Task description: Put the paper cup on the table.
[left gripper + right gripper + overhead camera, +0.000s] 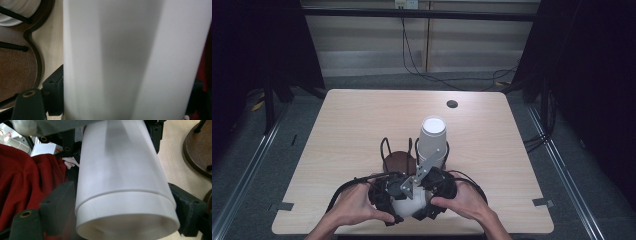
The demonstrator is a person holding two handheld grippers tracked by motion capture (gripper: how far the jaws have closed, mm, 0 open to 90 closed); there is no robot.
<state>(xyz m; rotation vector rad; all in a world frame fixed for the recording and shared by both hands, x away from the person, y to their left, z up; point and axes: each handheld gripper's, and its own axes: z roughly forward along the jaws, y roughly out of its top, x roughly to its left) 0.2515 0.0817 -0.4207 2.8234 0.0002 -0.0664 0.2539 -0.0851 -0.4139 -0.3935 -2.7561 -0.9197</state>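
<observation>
A white cup [404, 206] lies on its side between my two grippers, just above the table's front edge. In the right gripper view its wide open mouth [127, 220] faces the camera. A seam rings it a little behind the rim, and I cannot tell whether that marks a second nested cup. My right gripper [125, 215] is shut on the mouth end, with a black pad against each side. My left gripper [125, 100] is shut on the narrower part of the cup [125, 57]. In the high view the left gripper [387, 199] and right gripper [438, 192] sit close together.
A stack of upside-down white cups [432, 137] stands in a black wire holder on a brown wooden base [399, 161], just beyond the hands. A dark round hole [452, 104] sits in the table's far side. Red cloth [25, 177] hangs by the front edge.
</observation>
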